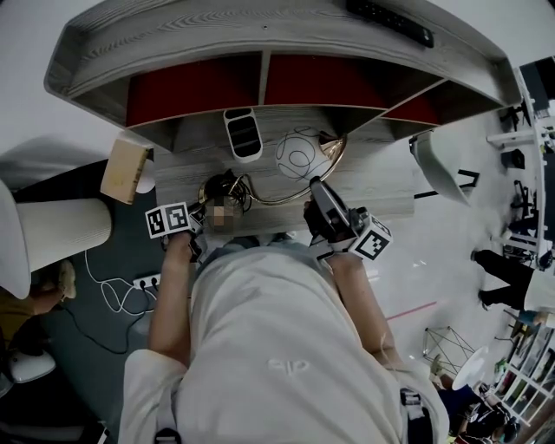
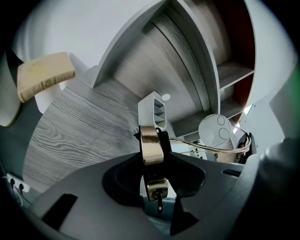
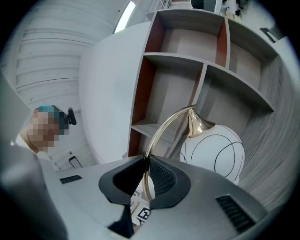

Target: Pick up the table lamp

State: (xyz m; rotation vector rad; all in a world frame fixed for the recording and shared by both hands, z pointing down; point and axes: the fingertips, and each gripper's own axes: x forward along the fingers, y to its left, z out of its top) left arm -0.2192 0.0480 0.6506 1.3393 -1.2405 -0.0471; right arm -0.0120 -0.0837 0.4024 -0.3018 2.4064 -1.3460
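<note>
Desk under shelf unit, seen from above. Left gripper near desk's front edge, jaws clenched on brass base end of table lamp. Thin brass arc runs right from there to white globe shade, near desk's middle toward back edge. Right gripper grasps arc, jaws pinched tight on it. Progress: both grips made. Whether base is clear of desk cannot be told, so lift is unconfirmed.

Shelf unit at back of desk. Lamp before it. Rack left of lamp. Block at desk's left edge. Remote atop shelf unit.
</note>
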